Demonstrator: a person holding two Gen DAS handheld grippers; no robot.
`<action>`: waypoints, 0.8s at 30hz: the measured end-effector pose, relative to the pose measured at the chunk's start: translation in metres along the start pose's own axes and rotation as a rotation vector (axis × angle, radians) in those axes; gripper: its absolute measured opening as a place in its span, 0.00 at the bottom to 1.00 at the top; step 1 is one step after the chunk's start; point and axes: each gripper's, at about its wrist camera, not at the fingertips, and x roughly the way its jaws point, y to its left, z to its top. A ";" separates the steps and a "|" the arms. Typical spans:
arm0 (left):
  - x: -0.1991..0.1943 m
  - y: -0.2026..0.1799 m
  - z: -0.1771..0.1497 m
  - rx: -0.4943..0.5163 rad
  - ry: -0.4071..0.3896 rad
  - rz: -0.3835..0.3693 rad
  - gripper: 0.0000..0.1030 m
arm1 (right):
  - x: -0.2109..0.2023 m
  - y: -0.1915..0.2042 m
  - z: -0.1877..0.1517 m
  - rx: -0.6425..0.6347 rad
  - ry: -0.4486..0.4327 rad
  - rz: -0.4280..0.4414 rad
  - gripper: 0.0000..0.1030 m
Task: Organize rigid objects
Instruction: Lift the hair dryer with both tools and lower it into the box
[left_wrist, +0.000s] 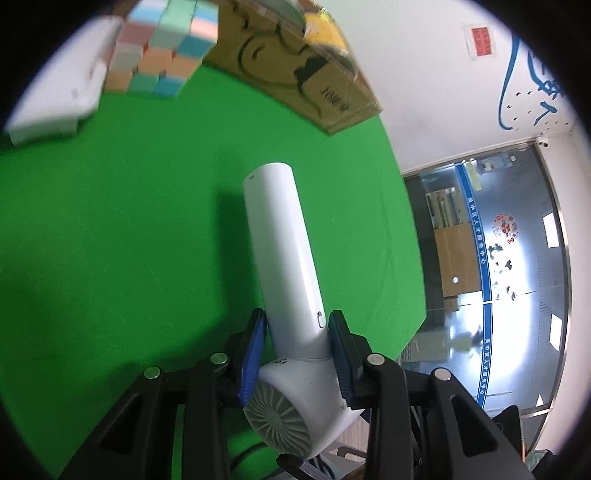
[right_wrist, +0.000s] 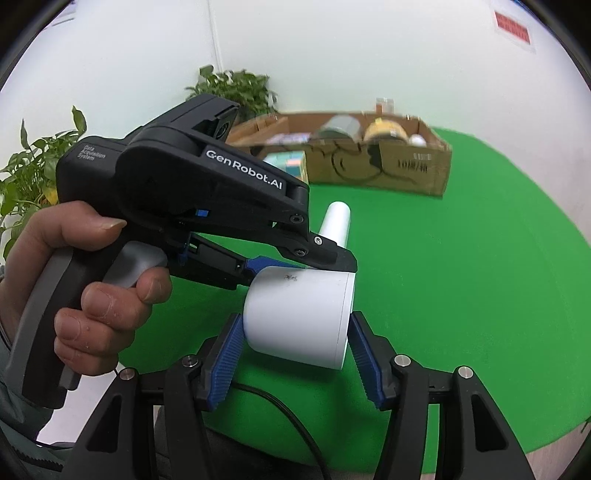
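A white hair dryer (left_wrist: 284, 266) is held above the green table (left_wrist: 110, 221). My left gripper (left_wrist: 297, 343) is shut on it where the handle meets the barrel, handle pointing away from me. In the right wrist view the dryer's barrel (right_wrist: 299, 317) sits between the blue pads of my right gripper (right_wrist: 295, 349), which closes around it; the left pad touches, the right pad is close by. The left gripper's body (right_wrist: 207, 192) and the hand holding it show there, clamped on the dryer from above. A black cord (right_wrist: 295, 424) hangs down.
A cardboard box (right_wrist: 376, 162) with several items stands at the table's far edge, also seen in the left wrist view (left_wrist: 295, 70). A pastel cube block (left_wrist: 162, 48) and a white box (left_wrist: 62, 81) lie beside it. Potted plants (right_wrist: 33, 173) stand at left.
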 end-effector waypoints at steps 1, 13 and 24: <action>-0.007 -0.004 0.002 0.012 -0.016 0.009 0.32 | -0.001 0.003 0.005 -0.005 -0.010 0.004 0.53; -0.111 -0.045 0.060 0.161 -0.246 0.074 0.32 | -0.005 0.040 0.105 -0.043 -0.196 0.060 0.53; -0.157 -0.041 0.142 0.243 -0.312 0.131 0.32 | 0.049 0.050 0.206 -0.025 -0.229 0.104 0.53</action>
